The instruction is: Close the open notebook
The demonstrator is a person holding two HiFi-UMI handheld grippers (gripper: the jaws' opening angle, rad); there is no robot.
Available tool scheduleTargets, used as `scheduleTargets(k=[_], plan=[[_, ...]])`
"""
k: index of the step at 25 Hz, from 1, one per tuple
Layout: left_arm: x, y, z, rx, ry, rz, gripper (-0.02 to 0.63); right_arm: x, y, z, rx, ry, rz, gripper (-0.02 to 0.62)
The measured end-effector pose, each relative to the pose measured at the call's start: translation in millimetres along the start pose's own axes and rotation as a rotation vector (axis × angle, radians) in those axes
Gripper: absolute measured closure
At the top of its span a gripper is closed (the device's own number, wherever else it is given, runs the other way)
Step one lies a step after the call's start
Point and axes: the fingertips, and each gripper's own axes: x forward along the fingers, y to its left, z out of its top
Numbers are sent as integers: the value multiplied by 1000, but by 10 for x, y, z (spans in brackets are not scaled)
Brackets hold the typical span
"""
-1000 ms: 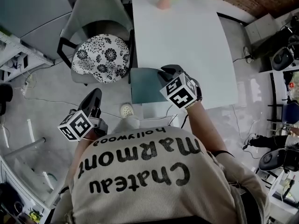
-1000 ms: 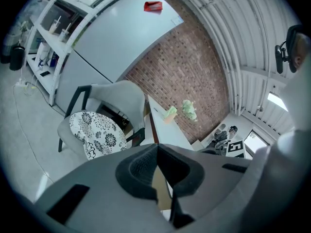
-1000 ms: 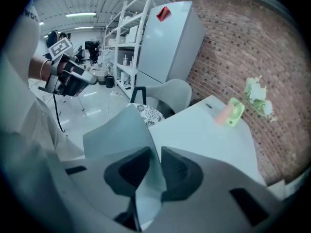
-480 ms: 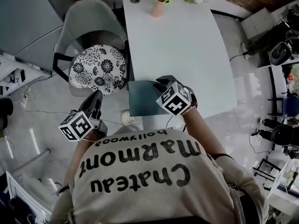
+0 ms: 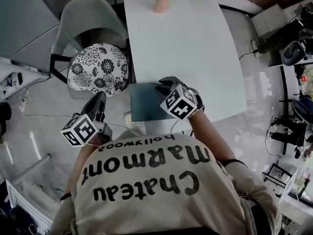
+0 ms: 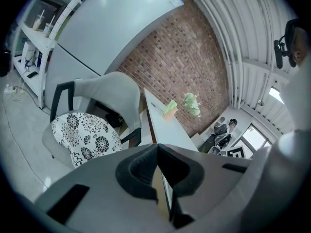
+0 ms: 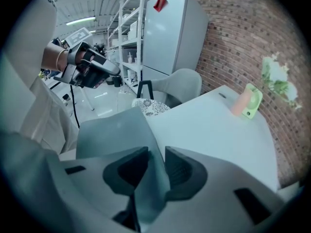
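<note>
The notebook [image 5: 144, 102] lay at the near left corner of the white bench [image 5: 195, 43], its grey cover lifted at one edge into the right gripper [image 5: 162, 85]. That gripper's fingers [image 7: 181, 168] were opening, with the cover's edge between them and no longer clenched. The left gripper [image 5: 100, 100] hung off the bench beside the flower-cushioned chair [image 5: 100, 65], its fingers [image 6: 138, 166] clenched together on nothing.
</note>
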Motion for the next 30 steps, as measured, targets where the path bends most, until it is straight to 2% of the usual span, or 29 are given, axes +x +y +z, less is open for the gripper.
scheduleTargets(k=[4,8,14,20,24,26,28,30], plan=[[-115,-79,-50,-15,-15,14,606,-4,1,-54,5,-10,41,495],[-351,-160,-112,-37,-87,59,606,-20,24,-86,43,-49,96,494],[-735,-342,-518,-109,-182,154,606,-18,-26,-82,97,-154,165,486],[-967,-617,-971,-172,-274,224,606,-29,-47,-70,98,-279,156,479],[-1089,-975,-1142,-152,-338,234,606,-113,-51,-80,138,-319,175,472],[-1153,-1174,-1257,-141,-358,235,605,-242,-105,-66,195,-371,172,439],[-1221,-1315,-1381,-130,-371,243,606,-383,-186,-50,263,-422,155,363],[-1291,-1385,-1513,-143,-385,255,606,-515,-244,-91,348,-449,151,342]])
